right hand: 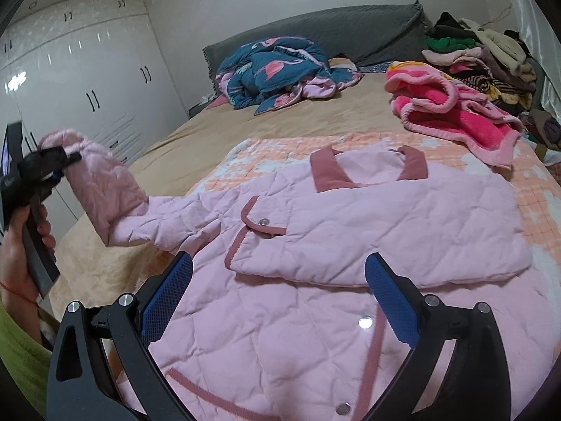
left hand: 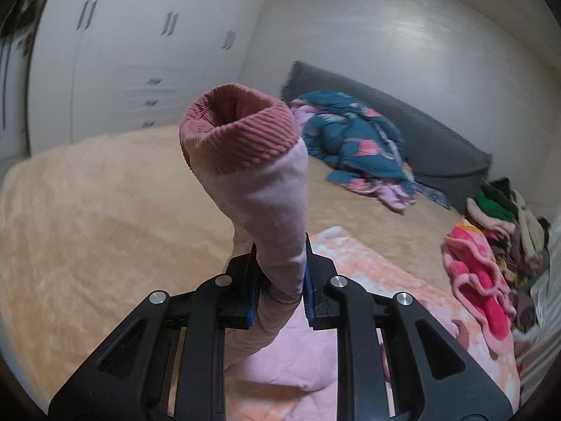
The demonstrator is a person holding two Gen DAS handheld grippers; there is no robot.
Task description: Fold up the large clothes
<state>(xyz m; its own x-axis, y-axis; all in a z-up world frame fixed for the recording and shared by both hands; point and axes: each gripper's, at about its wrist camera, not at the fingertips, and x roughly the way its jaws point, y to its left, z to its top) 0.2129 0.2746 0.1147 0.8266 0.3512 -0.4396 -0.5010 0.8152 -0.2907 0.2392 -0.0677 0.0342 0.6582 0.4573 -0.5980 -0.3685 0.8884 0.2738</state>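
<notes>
I am finding no text, label, brand, number or sign that I can read in either of my wrist views. Nothing legible is showing on any fabric or furniture surface.
</notes>
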